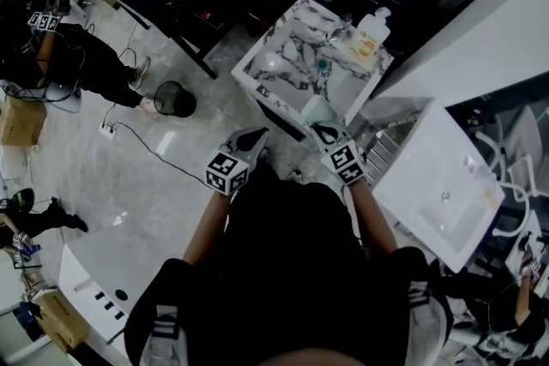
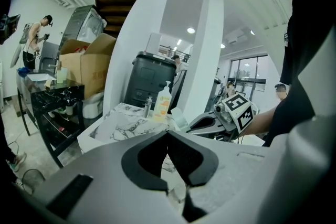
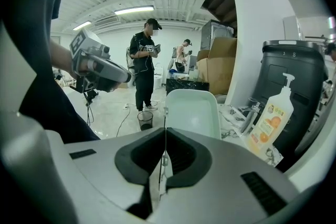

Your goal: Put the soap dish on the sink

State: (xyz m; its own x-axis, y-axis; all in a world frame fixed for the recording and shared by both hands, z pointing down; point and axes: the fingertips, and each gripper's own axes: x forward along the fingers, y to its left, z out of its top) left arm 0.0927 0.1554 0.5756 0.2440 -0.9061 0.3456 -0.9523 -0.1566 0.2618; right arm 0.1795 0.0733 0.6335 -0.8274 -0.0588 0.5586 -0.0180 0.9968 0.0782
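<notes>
The soap dish (image 1: 316, 109) is a pale green shallow tray, held up by its near rim in my right gripper (image 1: 325, 129), just in front of the marble sink (image 1: 283, 56). In the right gripper view the dish (image 3: 192, 112) stands tilted up beyond the jaws, and my right gripper (image 3: 164, 131) is shut on its edge. My left gripper (image 1: 256, 136) hovers to the left of it, shut with nothing in it. In the left gripper view its tips (image 2: 168, 132) meet, with the marble sink (image 2: 123, 124) and the dish (image 2: 177, 116) ahead.
An orange soap bottle (image 1: 370, 32) and a faucet (image 3: 250, 113) stand on the marble sink. A white basin (image 1: 442, 189) is at the right, a black waste bin (image 1: 175, 99) and a cable on the floor at left. A person (image 3: 145, 63) stands beyond.
</notes>
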